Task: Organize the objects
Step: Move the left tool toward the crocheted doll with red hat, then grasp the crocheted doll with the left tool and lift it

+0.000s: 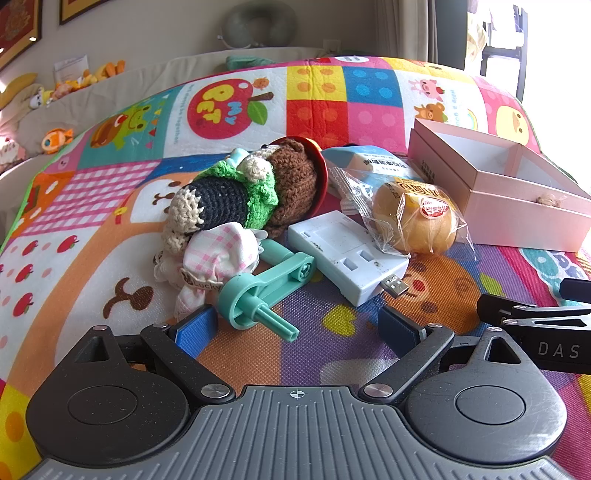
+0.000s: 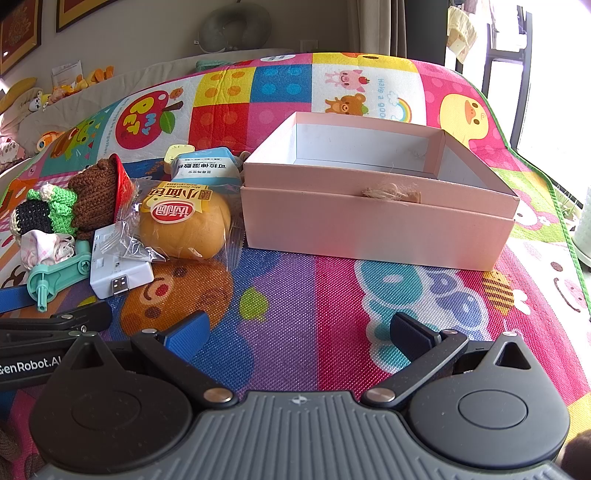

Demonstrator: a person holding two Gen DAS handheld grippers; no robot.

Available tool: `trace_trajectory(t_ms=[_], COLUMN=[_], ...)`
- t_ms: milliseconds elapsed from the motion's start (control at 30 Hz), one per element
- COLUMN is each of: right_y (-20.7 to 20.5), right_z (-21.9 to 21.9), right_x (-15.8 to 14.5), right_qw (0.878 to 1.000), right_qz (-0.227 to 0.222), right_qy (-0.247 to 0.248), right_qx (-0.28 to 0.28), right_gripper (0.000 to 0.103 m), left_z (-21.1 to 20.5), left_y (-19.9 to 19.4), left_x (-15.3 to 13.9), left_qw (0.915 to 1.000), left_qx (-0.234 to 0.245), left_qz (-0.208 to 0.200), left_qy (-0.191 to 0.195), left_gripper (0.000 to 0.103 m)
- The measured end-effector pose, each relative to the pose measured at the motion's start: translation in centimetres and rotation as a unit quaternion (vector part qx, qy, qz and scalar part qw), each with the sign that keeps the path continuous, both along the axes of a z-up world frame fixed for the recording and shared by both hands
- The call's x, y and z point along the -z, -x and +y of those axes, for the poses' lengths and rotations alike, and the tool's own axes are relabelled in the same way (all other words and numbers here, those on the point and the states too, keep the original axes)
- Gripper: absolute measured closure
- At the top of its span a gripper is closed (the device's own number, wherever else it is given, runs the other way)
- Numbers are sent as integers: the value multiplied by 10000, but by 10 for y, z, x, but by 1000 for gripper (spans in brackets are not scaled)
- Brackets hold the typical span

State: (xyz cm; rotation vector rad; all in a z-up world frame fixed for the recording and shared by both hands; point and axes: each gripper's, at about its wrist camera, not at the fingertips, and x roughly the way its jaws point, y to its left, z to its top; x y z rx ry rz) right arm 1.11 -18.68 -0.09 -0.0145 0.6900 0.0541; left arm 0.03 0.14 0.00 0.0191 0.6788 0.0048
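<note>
A heap of small things lies on a colourful play mat: a crocheted doll (image 1: 236, 192) (image 2: 44, 214), a teal plastic crank (image 1: 266, 291) (image 2: 55, 273), a white USB adapter (image 1: 347, 251) (image 2: 118, 269), a wrapped bun (image 1: 413, 218) (image 2: 184, 225) and a blue-and-white packet (image 1: 369, 162) (image 2: 207, 170). An empty pink box (image 1: 517, 218) (image 2: 376, 229) stands to their right. My left gripper (image 1: 299, 328) is open just in front of the crank, holding nothing. My right gripper (image 2: 299, 332) is open over bare mat before the box.
The mat (image 2: 295, 295) covers a raised surface with edges falling away at left and right. Plush toys (image 1: 55, 140) lie on a beige ledge at far left. A neck pillow (image 1: 258, 26) sits against the back wall. The left gripper's side (image 2: 48, 325) shows beside the right one.
</note>
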Motion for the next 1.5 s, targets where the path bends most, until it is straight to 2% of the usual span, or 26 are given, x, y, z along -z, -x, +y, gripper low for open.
trace_trajectory(t_ms=[667,867,1000,1100,1300,1400,1467,1500], right_y=[-2,5,15,26,25,24,24,24], right_z=[1,-9,-18,-27,-27,-28,-28,-28], right_x=[1,-3,-4,-4,-5,-5,-5,-5], right_qw=[10000,9990,9975,9966,9962,9961,9961,9961], right_qz=[6,172,261,264,305,321,326,326], right_qy=[-2,-12,2,-4,5,7,11,12], right_qx=[-27,-409,-649,-778,-816,-825,-823,-825], right_gripper=[0,0,0,0,0,0,0,0], left_z=[-5,-3,-1,9,30,41,44,43], left_y=[1,3,12,25,33,21,4,-8], left_x=[-4,-4,-7,-16,-50,-66,-76,-80], left_qw=[10000,10000,9996,9988,9951,9925,9923,9920], left_qx=[10,76,283,460,493,519,578,752], left_qz=[-1,-8,-14,-160,-857,-1107,-1091,-1004], left_qy=[-72,-10,-22,76,51,6,-120,-141], left_gripper=[5,7,16,21,21,21,21,21])
